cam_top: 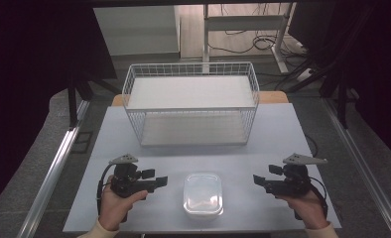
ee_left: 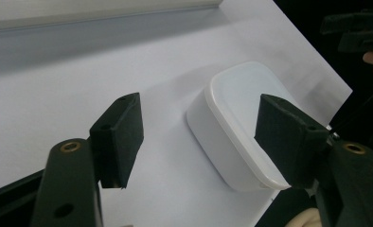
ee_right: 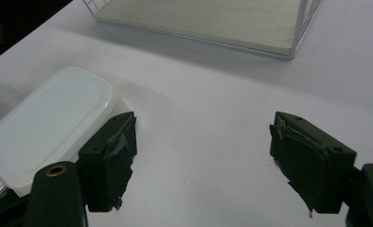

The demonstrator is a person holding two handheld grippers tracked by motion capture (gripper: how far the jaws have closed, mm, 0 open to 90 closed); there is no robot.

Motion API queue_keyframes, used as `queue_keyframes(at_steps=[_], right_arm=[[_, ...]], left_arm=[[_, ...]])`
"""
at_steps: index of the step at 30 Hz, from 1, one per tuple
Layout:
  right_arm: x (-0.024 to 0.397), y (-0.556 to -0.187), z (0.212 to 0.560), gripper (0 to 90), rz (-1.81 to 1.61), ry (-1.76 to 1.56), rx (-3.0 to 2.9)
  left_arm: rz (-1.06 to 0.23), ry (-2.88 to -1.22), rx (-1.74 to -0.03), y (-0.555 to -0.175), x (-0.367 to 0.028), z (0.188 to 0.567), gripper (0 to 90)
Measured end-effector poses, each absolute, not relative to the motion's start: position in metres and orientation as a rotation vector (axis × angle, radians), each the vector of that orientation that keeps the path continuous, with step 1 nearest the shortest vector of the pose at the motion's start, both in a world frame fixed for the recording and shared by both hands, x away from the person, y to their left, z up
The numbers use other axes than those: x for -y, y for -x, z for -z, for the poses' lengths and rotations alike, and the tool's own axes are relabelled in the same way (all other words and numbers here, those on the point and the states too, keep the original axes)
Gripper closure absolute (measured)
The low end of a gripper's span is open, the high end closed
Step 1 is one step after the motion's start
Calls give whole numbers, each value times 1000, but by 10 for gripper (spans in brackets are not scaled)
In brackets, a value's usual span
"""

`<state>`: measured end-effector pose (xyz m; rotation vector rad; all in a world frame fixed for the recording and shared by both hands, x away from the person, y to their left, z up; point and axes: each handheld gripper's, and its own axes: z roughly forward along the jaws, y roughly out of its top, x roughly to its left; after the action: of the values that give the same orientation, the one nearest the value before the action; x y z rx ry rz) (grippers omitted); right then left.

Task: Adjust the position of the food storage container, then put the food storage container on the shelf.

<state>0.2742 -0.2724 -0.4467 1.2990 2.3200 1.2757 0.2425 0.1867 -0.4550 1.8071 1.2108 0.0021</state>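
Observation:
A white lidded plastic box (cam_top: 203, 194) lies near the front edge of the pale table (cam_top: 283, 134), between my two hands. To its left, my left gripper (cam_top: 162, 182) points toward it with a small gap between them. In the left gripper view its jaws (ee_left: 201, 135) stand wide open, and the box (ee_left: 236, 109) lies beyond them, untouched. My right gripper (cam_top: 257, 180) is held to the right of the box, farther from it. Its jaws (ee_right: 206, 156) are open over bare table, with the box (ee_right: 47, 125) off to their left.
A white wire rack (cam_top: 191, 106) with two shelves stands at the back middle of the table, and its lower shelf (ee_right: 199, 19) also shows in the right gripper view. Metal rails run along both sides of the table. Dark curtains hang left and right.

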Motion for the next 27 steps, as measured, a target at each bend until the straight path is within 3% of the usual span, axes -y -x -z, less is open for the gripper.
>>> queue_keyframes(at_steps=[27], right_arm=[[262, -271, 452, 253, -1312, -1319, -2376]], left_arm=[[-93, -1836, -1162, -251, -191, 459, 316]])
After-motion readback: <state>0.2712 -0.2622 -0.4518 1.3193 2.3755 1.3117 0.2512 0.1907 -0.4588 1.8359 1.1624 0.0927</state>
